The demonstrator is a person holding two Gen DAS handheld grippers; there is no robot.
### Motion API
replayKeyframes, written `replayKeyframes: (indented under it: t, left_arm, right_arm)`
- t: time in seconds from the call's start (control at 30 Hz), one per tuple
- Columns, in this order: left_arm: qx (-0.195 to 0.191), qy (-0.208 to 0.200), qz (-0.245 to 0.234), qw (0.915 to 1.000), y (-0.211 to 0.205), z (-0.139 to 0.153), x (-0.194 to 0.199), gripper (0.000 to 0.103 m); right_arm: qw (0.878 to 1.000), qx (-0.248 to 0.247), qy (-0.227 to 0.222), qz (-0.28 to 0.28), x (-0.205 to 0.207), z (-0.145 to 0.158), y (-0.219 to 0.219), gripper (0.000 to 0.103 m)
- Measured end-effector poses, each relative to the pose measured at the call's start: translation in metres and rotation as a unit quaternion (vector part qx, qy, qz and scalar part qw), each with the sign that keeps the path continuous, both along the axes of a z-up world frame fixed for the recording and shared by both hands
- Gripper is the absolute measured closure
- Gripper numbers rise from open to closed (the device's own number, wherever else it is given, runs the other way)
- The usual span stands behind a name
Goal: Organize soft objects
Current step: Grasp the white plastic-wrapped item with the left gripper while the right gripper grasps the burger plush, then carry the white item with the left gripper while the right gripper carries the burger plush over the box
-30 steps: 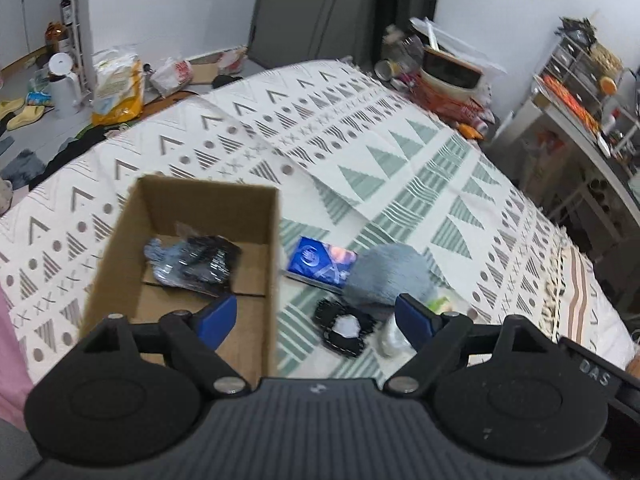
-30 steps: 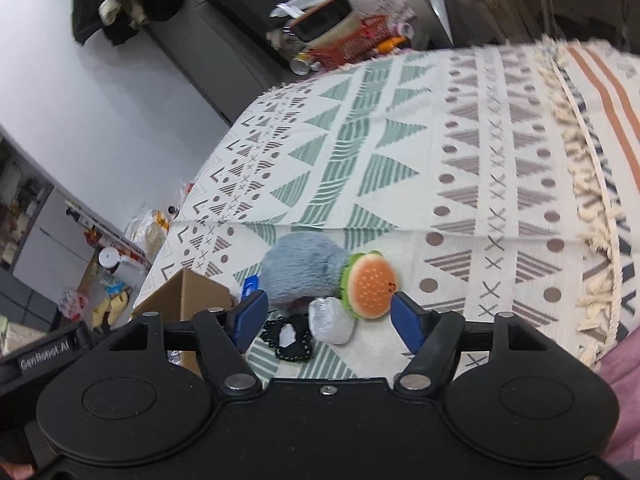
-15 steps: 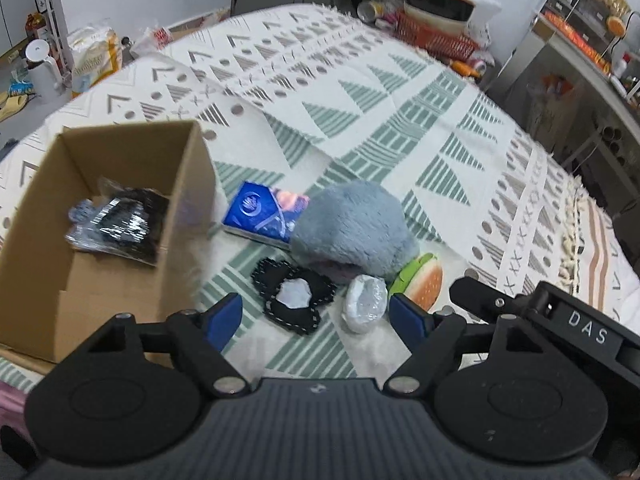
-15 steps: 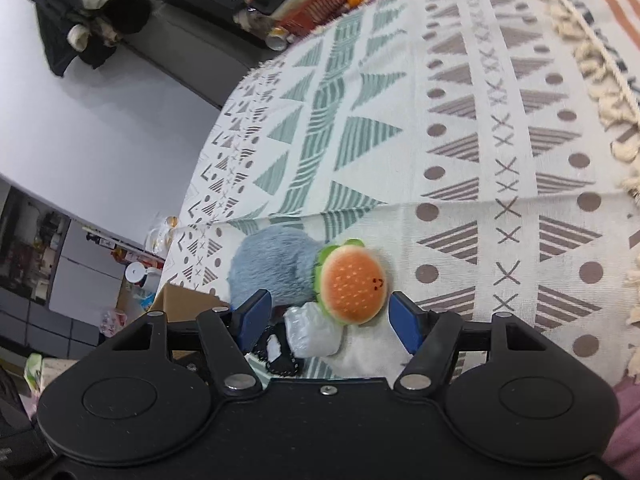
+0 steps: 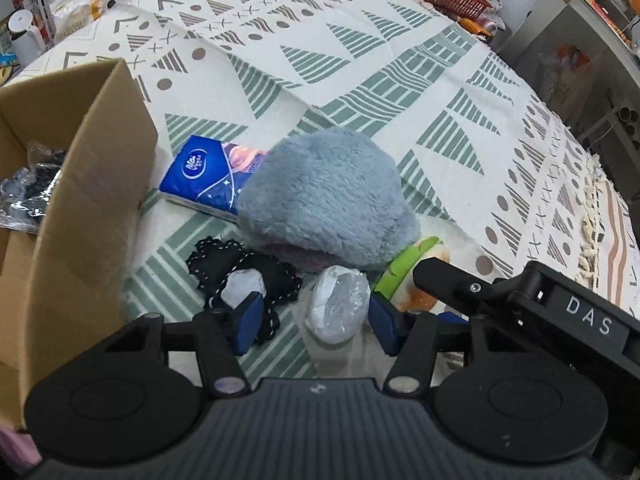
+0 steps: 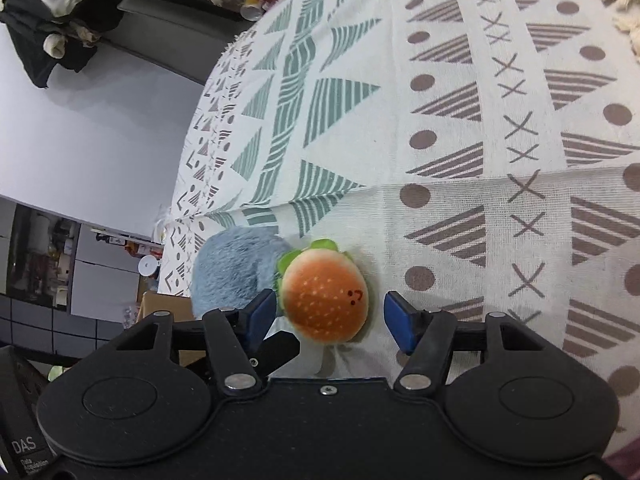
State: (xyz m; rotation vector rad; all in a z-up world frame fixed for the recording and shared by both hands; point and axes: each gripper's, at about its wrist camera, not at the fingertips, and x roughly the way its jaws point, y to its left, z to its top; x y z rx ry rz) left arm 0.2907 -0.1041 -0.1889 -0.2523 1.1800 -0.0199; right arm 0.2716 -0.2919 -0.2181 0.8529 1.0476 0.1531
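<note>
Left gripper (image 5: 314, 322): we see its blue fingers spread wide, one on each side of the clear bag (image 5: 339, 304), not pressing it.
Right gripper (image 6: 330, 318): its fingers stand apart around the burger toy (image 6: 325, 294); we cannot tell whether the left pad touches it.
Burger toy: it lies on the patterned cloth (image 6: 460, 128), bun top up (a tiny face on it), touching the grey plush (image 6: 236, 270).
Grey plush (image 5: 326, 200): it sits mid-cloth, its edge overlapping the blue tissue pack (image 5: 208, 178).
Clear bag: it holds something white and lies just in front of the plush.
Black lace piece (image 5: 244, 276): it lies flat, left of the bag.
Cardboard box (image 5: 92, 184): open, at far left, with a plastic-wrapped dark bundle (image 5: 30, 184) inside.
</note>
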Motion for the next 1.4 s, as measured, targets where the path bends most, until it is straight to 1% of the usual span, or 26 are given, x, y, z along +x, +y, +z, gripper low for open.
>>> replayKeyframes:
  t: [0.07,0.1,0.17,0.2,0.23,0.3,0.33,0.47,0.63,0.8,1.0,1.13,1.4]
  left_arm:
    - [-0.001,0.0,-0.002,1.0,-0.002,-0.003,0.003,0.052]
    - [-0.004,0.002,-0.003,1.0,-0.003,-0.005,0.005,0.056]
    - [-0.014,0.005,-0.005,0.9999,-0.005,-0.008,0.007,0.064]
    - [-0.02,0.007,-0.006,0.9998,-0.005,-0.009,0.008,0.073]
    - [-0.021,0.009,-0.005,0.9997,-0.006,-0.01,0.008,0.072]
    - [-0.02,0.007,-0.003,0.9998,-0.007,-0.009,0.007,0.073]
    - [-0.02,0.006,-0.004,0.9998,-0.006,-0.008,0.006,0.073]
    - [-0.026,0.001,-0.002,0.9996,-0.001,-0.004,0.003,0.073]
    - [-0.027,-0.013,0.008,0.9995,0.014,0.006,-0.003,0.073]
    - [-0.028,-0.032,0.015,0.999,0.028,0.024,-0.02,0.073]
    - [-0.031,-0.052,0.013,0.9981,0.041,0.047,-0.044,0.073]
    - [-0.036,-0.066,0.016,0.9971,0.05,0.06,-0.058,0.073]
    - [-0.045,-0.086,0.025,0.995,0.072,0.083,-0.079,0.073]
  right_arm:
    - [1.0,0.005,0.005,-0.001,0.003,-0.005,-0.002,0.043]
    - [1.0,0.007,0.006,-0.001,0.004,-0.006,-0.002,0.043]
    - [1.0,0.008,0.006,0.001,0.008,-0.009,0.0,0.049]
    - [1.0,0.009,0.004,0.003,0.009,-0.01,0.001,0.052]
    - [1.0,0.011,0.001,0.006,0.009,-0.01,0.002,0.059]
    - [1.0,0.011,0.0,0.005,0.009,-0.01,0.002,0.063]
    - [1.0,0.009,-0.001,0.003,0.009,-0.01,0.002,0.067]
    - [1.0,0.002,-0.009,0.001,0.009,-0.006,0.001,0.072]
    - [0.999,-0.018,-0.034,0.007,0.001,0.008,0.005,0.074]
    - [0.998,-0.031,-0.058,0.006,-0.011,0.026,0.008,0.074]
    - [0.994,-0.054,-0.093,0.011,-0.033,0.056,0.014,0.074]
    - [0.99,-0.08,-0.115,0.016,-0.047,0.077,0.024,0.074]
    - [0.987,-0.094,-0.134,0.004,-0.065,0.102,0.035,0.074]
